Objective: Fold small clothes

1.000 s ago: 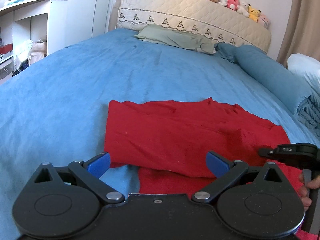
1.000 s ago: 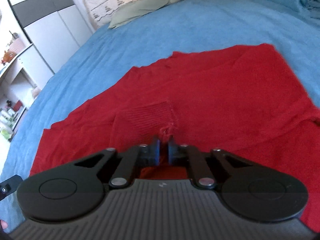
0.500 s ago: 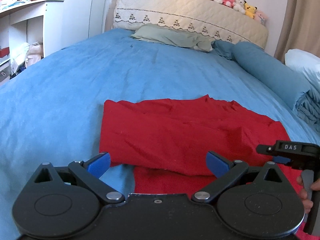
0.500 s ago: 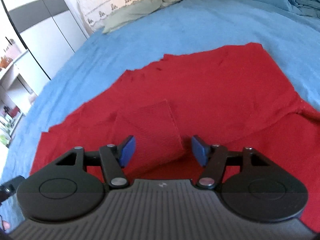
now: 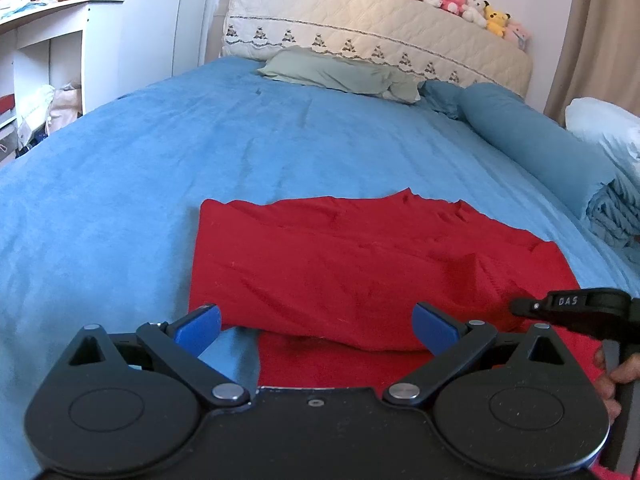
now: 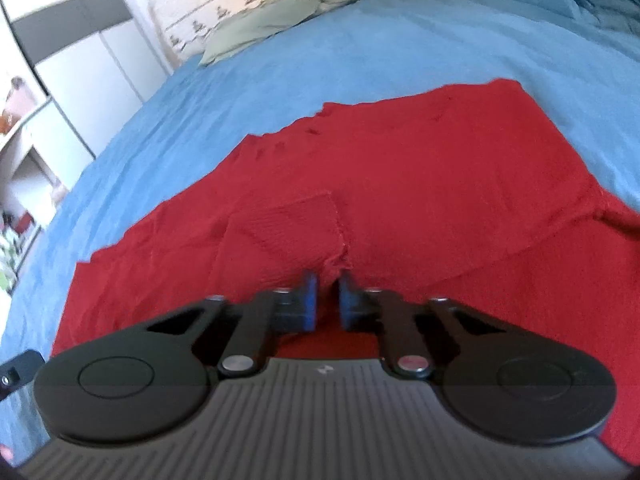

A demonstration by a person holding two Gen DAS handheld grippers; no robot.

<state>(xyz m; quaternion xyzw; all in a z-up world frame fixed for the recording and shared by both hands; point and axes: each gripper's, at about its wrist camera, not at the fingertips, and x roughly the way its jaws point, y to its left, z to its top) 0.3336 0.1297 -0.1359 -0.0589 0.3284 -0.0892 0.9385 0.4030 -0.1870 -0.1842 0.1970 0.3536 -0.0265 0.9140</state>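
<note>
Red garment [image 5: 360, 264] lies partly folded on a blue bed [image 5: 160, 168], its left edge straight and its far edge ragged, with open sheet to the left and beyond up to a green pillow [image 5: 340, 76]. The left gripper [image 5: 316, 326] hovers spread wide over the near folded edge, holding nothing. The right gripper [image 6: 328, 296] is pinched nearly closed on a ribbed flap of the cloth near the middle.
</note>
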